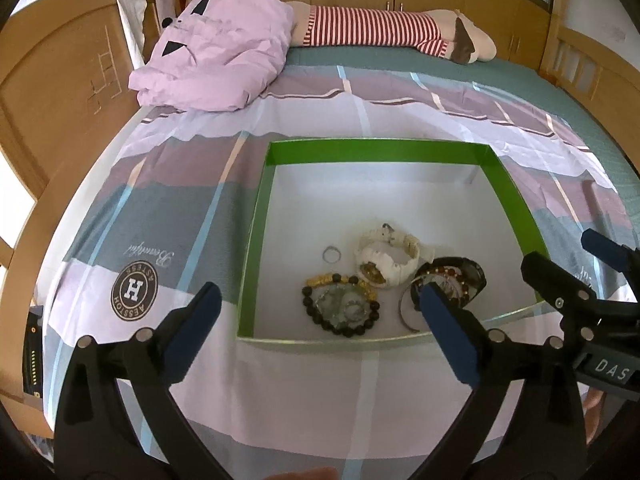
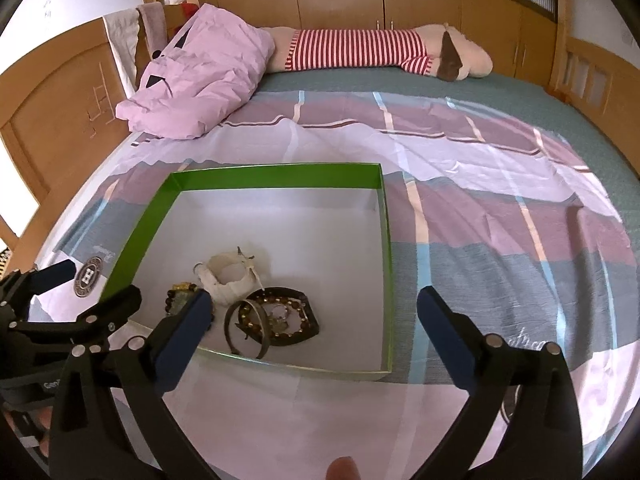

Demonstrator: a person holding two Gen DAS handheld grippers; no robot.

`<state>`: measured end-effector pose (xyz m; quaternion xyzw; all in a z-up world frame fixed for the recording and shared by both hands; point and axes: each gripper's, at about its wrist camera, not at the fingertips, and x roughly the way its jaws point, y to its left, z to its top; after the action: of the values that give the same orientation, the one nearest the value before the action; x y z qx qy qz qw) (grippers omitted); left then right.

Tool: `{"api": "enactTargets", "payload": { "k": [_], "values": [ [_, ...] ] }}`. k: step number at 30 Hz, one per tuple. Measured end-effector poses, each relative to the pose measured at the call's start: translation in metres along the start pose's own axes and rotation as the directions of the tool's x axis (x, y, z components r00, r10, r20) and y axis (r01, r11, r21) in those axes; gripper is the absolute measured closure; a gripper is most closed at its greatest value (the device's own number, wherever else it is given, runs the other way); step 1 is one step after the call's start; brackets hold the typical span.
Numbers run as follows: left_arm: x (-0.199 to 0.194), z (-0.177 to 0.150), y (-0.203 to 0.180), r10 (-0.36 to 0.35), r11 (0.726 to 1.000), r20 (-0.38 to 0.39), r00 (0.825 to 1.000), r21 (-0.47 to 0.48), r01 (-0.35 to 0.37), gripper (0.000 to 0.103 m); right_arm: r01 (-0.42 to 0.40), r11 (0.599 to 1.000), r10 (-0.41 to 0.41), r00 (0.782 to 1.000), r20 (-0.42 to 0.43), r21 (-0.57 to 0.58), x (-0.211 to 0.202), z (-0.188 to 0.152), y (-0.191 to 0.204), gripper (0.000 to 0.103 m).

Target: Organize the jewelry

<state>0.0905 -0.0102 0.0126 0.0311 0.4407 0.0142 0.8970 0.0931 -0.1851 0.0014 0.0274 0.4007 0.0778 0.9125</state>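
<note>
A shallow box with green walls [image 1: 256,216] [image 2: 384,240] and a white floor lies on the bed. Inside it, near the front, sit a white watch [image 1: 386,258] [image 2: 232,280], a small silver ring [image 1: 331,255], a black and gold bead bracelet [image 1: 340,306] [image 2: 178,300], a dark metal bangle [image 1: 406,314] [image 2: 246,330], and a black watch with a red bead bracelet on it [image 1: 460,280] [image 2: 286,318]. My left gripper [image 1: 320,308] hovers open just before the box's front wall. My right gripper [image 2: 314,312] is open too, over the front right part of the box. Both hold nothing.
The box rests on a plaid sheet [image 1: 180,208] [image 2: 500,220] with a round logo [image 1: 134,290]. A crumpled pink quilt [image 1: 216,48] and a striped plush toy [image 1: 380,26] lie at the far end. A wooden headboard [image 1: 60,92] stands left, wooden cabinets behind.
</note>
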Motion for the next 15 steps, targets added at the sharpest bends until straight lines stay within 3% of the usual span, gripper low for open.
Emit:
{"api": "enactTargets", "payload": {
  "k": [15],
  "values": [
    [-0.0079,0.0034,0.0098,-0.040,0.998,-0.008,0.999,-0.042,0.040,0.002,0.014,1.000,-0.014,1.000,0.021,-0.010,-0.0027,-0.0058,0.0058,0.001]
  ]
}}
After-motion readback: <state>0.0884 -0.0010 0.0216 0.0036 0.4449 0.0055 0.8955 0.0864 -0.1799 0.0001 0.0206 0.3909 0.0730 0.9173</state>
